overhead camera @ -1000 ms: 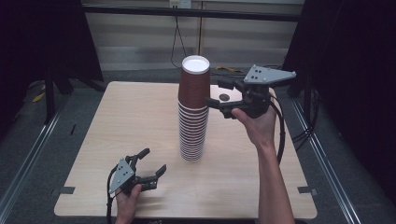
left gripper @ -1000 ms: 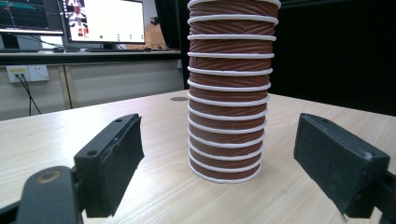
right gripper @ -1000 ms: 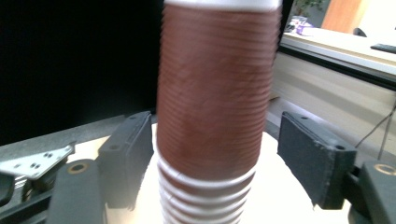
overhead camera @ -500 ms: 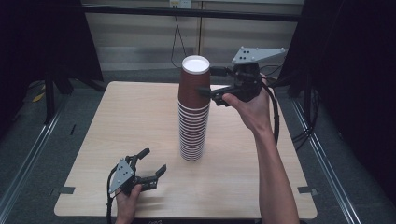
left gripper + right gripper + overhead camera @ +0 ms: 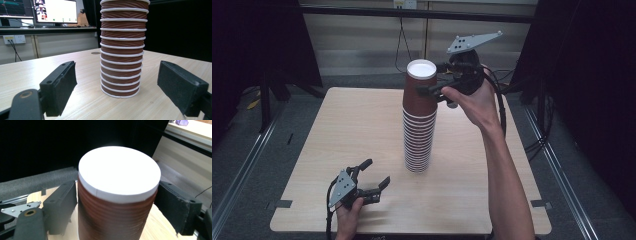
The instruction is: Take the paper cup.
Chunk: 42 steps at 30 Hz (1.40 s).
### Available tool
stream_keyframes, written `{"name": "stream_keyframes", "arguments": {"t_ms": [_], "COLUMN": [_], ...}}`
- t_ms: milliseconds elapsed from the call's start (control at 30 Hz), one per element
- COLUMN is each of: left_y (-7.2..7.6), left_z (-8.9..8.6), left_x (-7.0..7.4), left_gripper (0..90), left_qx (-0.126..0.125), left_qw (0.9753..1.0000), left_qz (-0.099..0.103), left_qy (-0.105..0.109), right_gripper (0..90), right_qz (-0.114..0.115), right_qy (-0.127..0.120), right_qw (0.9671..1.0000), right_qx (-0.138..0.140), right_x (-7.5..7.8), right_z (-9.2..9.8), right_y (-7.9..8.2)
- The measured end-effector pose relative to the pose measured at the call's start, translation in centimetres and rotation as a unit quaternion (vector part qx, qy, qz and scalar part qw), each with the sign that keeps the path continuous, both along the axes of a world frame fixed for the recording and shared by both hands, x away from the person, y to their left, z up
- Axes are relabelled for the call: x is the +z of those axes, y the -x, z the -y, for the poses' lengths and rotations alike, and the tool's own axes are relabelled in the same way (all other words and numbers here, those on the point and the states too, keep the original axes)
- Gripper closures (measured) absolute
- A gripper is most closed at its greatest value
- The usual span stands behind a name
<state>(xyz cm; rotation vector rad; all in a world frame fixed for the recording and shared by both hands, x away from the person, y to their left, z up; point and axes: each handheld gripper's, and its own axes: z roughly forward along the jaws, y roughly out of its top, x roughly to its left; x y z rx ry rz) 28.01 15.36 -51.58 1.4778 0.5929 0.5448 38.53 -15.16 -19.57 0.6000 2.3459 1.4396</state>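
Where the high view looks down, the tall stack of brown ribbed paper cups point(image 5: 419, 120) stands upright mid-table, bases up. Left gripper point(image 5: 117, 92) view: jaws wide, empty. Right gripper point(image 5: 116, 207) view: jaws flank the top cup, not visibly clamped.

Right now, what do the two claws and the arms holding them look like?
Both are black, with two flat, blocky jaws. The right claw carries a grey three-cornered plate with small dark holes and a black cable looping down. The left claw has the same grey plate and a thin black cable. Both forearms are bare, no sleeves.
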Motion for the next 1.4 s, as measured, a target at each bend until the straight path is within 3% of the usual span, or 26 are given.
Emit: {"name": "stream_keyframes", "arguments": {"t_ms": [333, 367, 800, 1133, 1400], "left_y": [0.0, 0.0, 0.0, 0.0, 0.0], "left_z": [0.0, 0.0, 0.0, 0.0, 0.0], "left_x": [0.0, 0.0, 0.0, 0.0, 0.0], "left_gripper": [15.4, 15.5, 15.5, 15.4, 15.4], "left_qx": [0.001, 0.001, 0.001, 0.001, 0.0], "left_qw": [1.0, 1.0, 1.0, 1.0, 1.0], "left_qz": [-0.001, -0.001, -0.001, 0.0, -0.001], "left_qy": [0.001, 0.001, 0.001, 0.001, 0.001], "right_gripper": [21.0, 21.7, 20.9, 22.7, 23.2], "right_qz": [-0.005, -0.009, -0.019, -0.015, -0.001], "right_qy": [0.021, 0.031, 0.047, 0.031, -0.005], "right_qw": [0.9998, 0.9995, 0.9987, 0.9994, 1.0], "right_qx": [0.003, -0.005, 0.0, -0.003, -0.006], "right_x": [0.9, 1.0, 0.8, 0.8, 1.3], "right_z": [-1.2, -1.5, -1.8, -1.6, -1.0], "right_y": [-0.4, -0.4, -0.8, -0.7, -0.4]}}
